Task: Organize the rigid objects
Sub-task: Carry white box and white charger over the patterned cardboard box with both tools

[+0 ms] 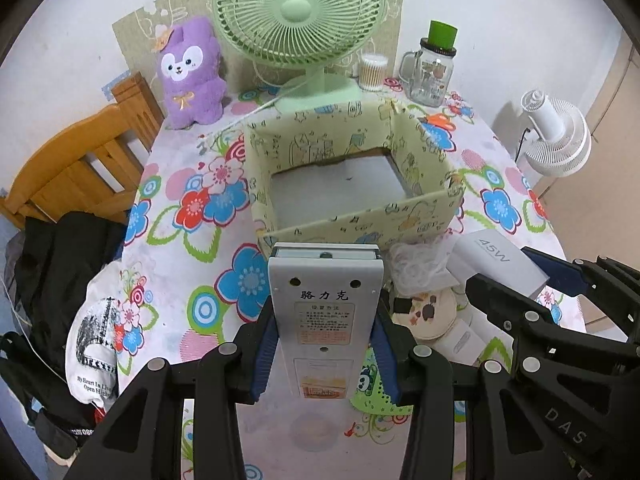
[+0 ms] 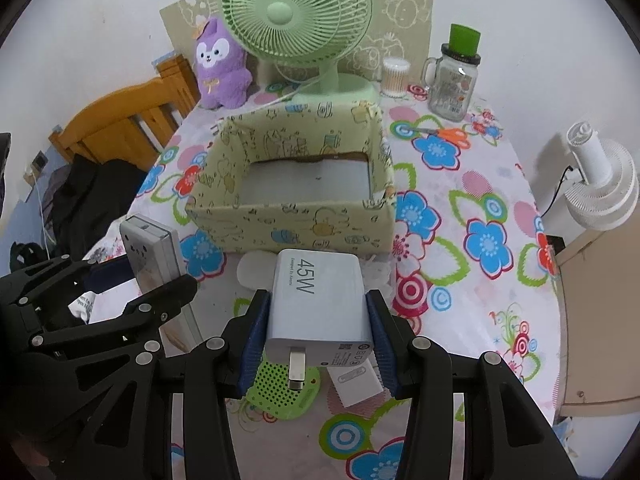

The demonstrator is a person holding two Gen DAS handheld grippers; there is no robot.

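The left tongs [image 1: 326, 356] grasp a stiff, slick grey device [image 1: 325, 300] by its long edges, the right tongs [image 2: 316, 344] a smooth, light 45W charger [image 2: 320, 304] by its flat sides, the empty box [image 2: 292, 224] just ahead of both.

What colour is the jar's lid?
Green, on the glass jar at the table's far side; the lid shows best in the right wrist view.

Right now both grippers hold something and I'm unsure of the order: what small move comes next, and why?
Probably carry the right gripper forward over the box and release the charger. The box sits open and empty just ahead, and the left gripper holds its grey device off to the side.
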